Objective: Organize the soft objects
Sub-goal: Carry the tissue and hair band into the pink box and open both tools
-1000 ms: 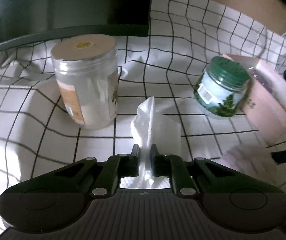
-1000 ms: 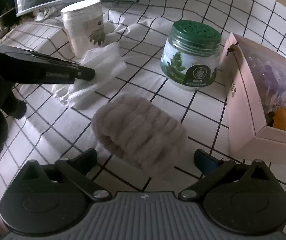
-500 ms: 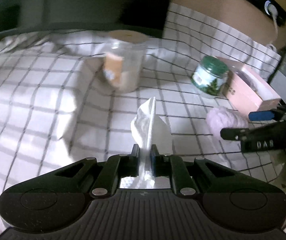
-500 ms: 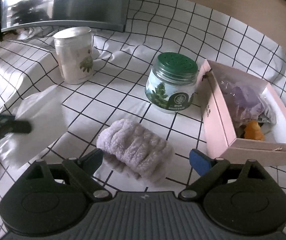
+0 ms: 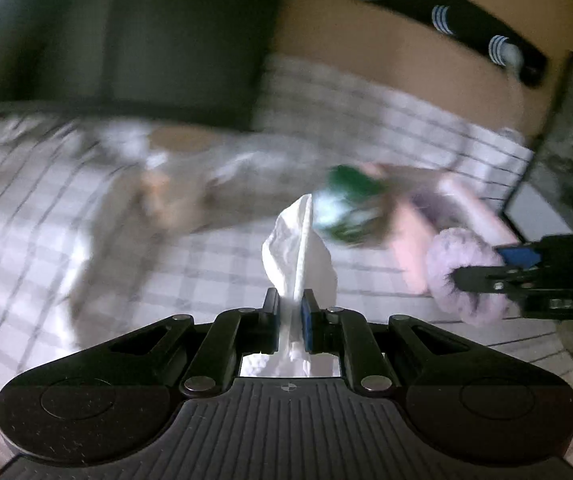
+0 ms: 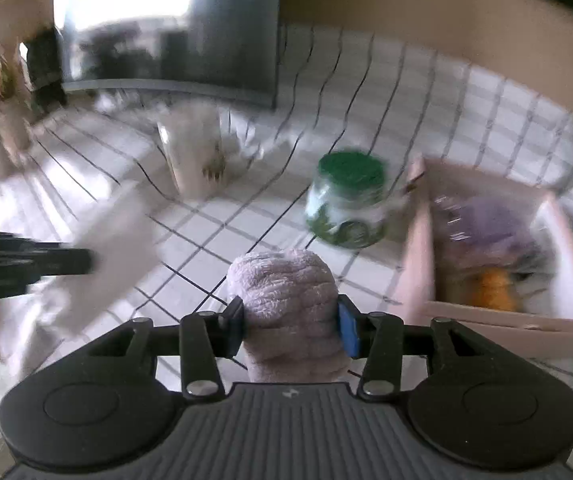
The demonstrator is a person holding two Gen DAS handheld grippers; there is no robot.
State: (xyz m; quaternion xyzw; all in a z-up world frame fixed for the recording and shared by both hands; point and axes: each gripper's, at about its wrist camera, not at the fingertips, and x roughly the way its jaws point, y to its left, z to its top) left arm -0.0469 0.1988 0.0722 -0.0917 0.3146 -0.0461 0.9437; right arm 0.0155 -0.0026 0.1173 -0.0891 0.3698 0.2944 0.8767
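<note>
Towel (image 6: 286, 300), flat on the cloth a second ago, is now pinched as the right gripper (image 6: 290, 326) closes; tissue (image 5: 298, 248) stays clamped in the left gripper (image 5: 290, 314). Box (image 6: 418, 264) waits right.

Each black plastic two-finger gripper (image 5: 290, 312) (image 6: 291, 322) has a ribbed grey base, round silver screws, linked arms and one blue finger pad (image 6: 347, 326).

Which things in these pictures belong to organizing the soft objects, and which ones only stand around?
Belong to the job:
white cloth, in left gripper
fluffy purple towel, right gripper closing on it
pink box

Just standing around:
green-lidded jar
white jar
</note>
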